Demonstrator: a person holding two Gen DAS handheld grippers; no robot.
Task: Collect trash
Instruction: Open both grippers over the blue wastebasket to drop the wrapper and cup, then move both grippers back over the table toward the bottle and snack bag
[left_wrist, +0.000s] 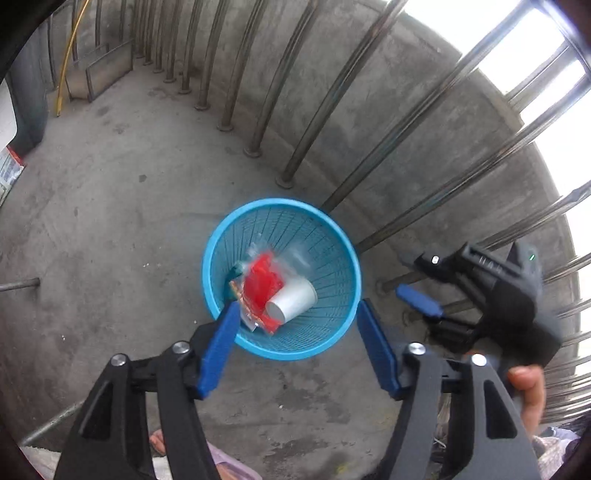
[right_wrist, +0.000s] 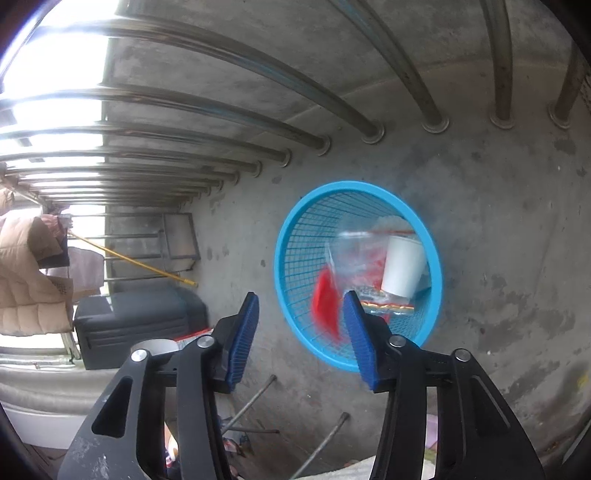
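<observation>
Bare grey concrete floor (left_wrist: 110, 229) under me, stained and patchy, with a row of steel railing bars (left_wrist: 258, 92) bolted into it and daylight pouring through behind them. The landmark here is the blue mesh wastebasket (left_wrist: 334, 240), standing upright on the floor just in front of the railing.

My left hand-held gripper (left_wrist: 295, 343) hangs right over the near rim of the wastebasket, jaws spread wide, blue pads apart, nothing between them. Inside the wastebasket I see a white paper cup (left_wrist: 293, 301) lying on its side, and against it a red wrapper (left_wrist: 262, 284) with clear plastic around it, all blurred. A strip of printed packaging (left_wrist: 240, 299) sits by the wrapper at the near wall of the wastebasket.

My right hand-held gripper (right_wrist: 301, 332) is also above the wastebasket's edge, jaws parted about halfway and empty, one pad over the rim, the other out over the floor beside it. From this side, the cup (right_wrist: 402, 267) leans against the far wall of the wastebasket, and a clear plastic bag (right_wrist: 354, 254) and red scrap (right_wrist: 325, 302) are blurred beside it.

In the left view, my right hand-held gripper shows just to the right of the wastebasket, with my fingers (left_wrist: 528, 391) wrapped on its handle.

Well away from the wastebasket, a dark case (right_wrist: 140, 321) stands on the floor, a padded beige jacket (right_wrist: 29, 280) hangs beyond it, and a yellow rod (right_wrist: 140, 264) leans along the railing.
</observation>
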